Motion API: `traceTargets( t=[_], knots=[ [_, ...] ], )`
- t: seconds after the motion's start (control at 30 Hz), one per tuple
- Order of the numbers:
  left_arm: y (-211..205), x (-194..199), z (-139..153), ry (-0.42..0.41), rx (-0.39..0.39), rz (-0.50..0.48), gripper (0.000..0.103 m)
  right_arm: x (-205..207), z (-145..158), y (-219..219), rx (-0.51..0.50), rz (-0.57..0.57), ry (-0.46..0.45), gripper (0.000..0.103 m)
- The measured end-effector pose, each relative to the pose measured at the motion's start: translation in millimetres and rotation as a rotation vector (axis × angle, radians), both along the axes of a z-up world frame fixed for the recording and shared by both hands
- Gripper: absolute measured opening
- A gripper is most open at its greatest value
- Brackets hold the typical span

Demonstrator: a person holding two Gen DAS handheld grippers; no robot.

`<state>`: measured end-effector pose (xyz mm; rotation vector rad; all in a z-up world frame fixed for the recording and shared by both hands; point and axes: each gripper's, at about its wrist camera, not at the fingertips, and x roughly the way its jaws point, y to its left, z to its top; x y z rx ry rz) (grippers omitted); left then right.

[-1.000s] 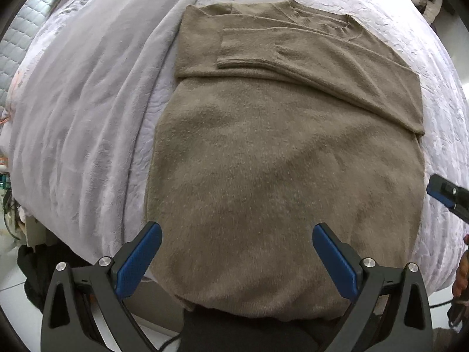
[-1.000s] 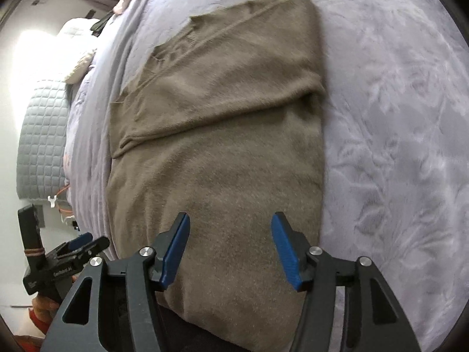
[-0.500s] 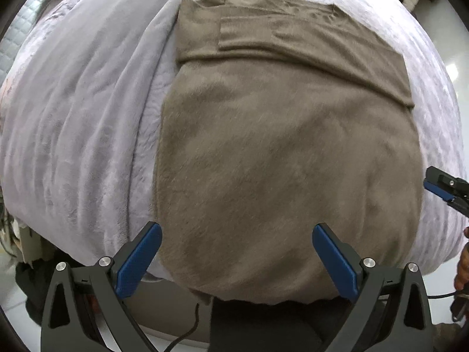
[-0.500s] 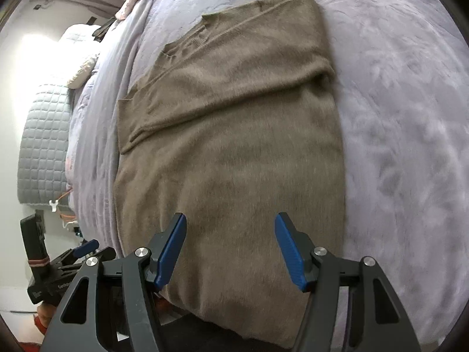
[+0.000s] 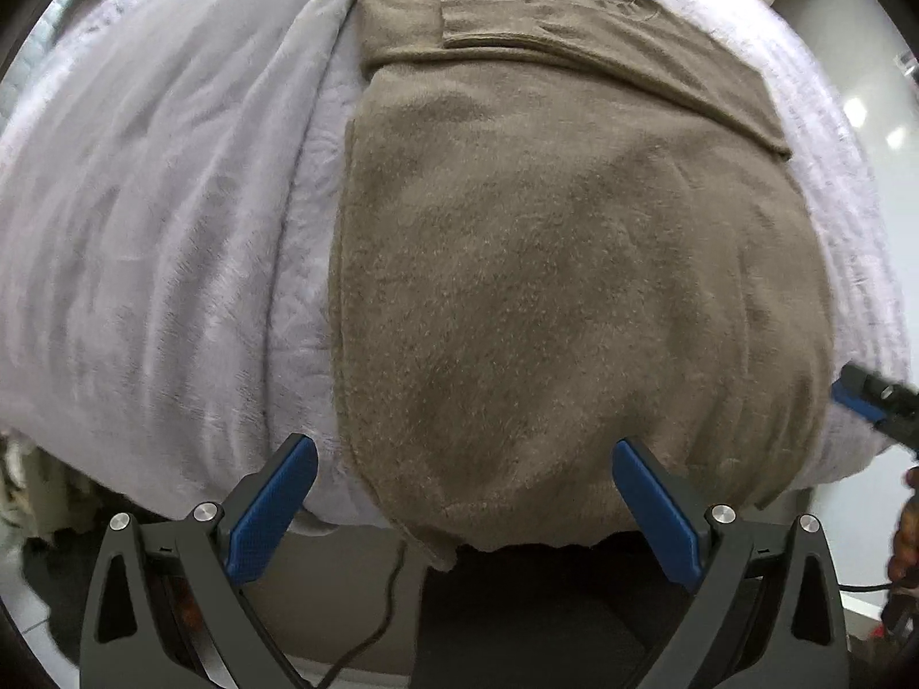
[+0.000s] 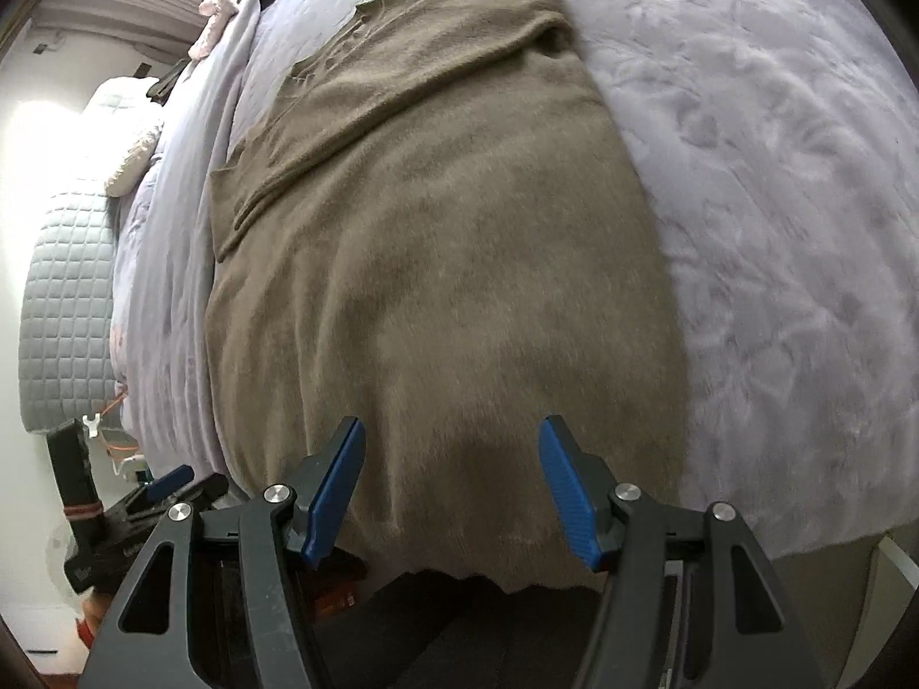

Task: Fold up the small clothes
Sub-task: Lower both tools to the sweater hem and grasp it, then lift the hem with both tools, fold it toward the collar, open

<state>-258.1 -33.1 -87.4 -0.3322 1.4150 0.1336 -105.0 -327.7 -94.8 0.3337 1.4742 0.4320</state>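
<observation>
A brown knit sweater [image 5: 563, 264] lies flat on the bed, sleeves folded across the chest at the far end, hem hanging over the near bed edge. It also shows in the right wrist view [image 6: 436, 264]. My left gripper [image 5: 459, 465] is open and empty, its jaws wide apart just before the hem's left part. My right gripper [image 6: 451, 459] is open and empty, over the hem's right part. The right gripper's tip shows in the left wrist view [image 5: 867, 396]; the left gripper shows in the right wrist view [image 6: 166, 485].
The bed is covered by a lilac quilt [image 6: 775, 201] with a plush lilac blanket [image 5: 149, 218] along the left of the sweater. A grey padded headboard [image 6: 63, 310] and pillows [image 6: 129, 155] stand at the far left. A cable [image 5: 373, 637] hangs below the bed edge.
Both grippers have drawn back toward the near bed edge and lower, so the sweater's hem now sits between the jaws. The sweater has not moved.
</observation>
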Motion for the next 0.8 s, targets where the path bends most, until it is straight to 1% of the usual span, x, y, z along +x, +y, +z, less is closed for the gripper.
traceTargets(
  t=[0.07, 0.17, 0.33, 0.4, 0.47, 0.6, 0.63, 0.67, 0.7, 0.73, 0.77, 0.8],
  knots=[
    [8, -11, -8, -0.015, -0.077, 0.022, 0.103, -8, -7, -9, -0.004, 0.004, 0.023, 0.070],
    [16, -25, -23, -0.009, -0.160, 0.035, 0.103, -22, -21, -27, -0.031, -0.002, 0.062, 0.070],
    [10, -31, -48, 0.024, -0.227, 0.025, 0.103, -43, -51, -51, -0.069, -0.007, 0.133, 0.070],
    [3, -29, -57, 0.037, -0.242, 0.028, 0.103, -48, -62, -54, -0.063, -0.003, 0.159, 0.070],
    [-2, -28, -63, 0.049, -0.233, 0.027, 0.103, -51, -74, -53, -0.061, 0.022, 0.176, 0.070],
    [-4, -30, -71, 0.058, -0.234, 0.034, 0.103, -51, -85, -43, -0.043, 0.055, 0.161, 0.071],
    [-4, -29, -73, 0.059, -0.232, 0.040, 0.097, -49, -87, -42, -0.042, 0.055, 0.158, 0.072],
    [-3, -30, -73, 0.066, -0.217, 0.049, 0.079, -49, -88, -40, -0.040, 0.049, 0.160, 0.072],
    [2, -33, -74, 0.076, -0.211, 0.051, 0.069, -48, -90, -40, -0.028, 0.037, 0.171, 0.071],
    [3, -34, -75, 0.085, -0.222, 0.055, 0.053, -47, -91, -40, -0.010, 0.024, 0.190, 0.068],
    [5, -36, -74, 0.078, -0.254, 0.061, 0.033, -47, -90, -40, 0.008, 0.016, 0.200, 0.044],
    [6, -37, -71, 0.071, -0.291, 0.058, 0.022, -46, -89, -40, 0.030, 0.013, 0.213, 0.012]
  ],
)
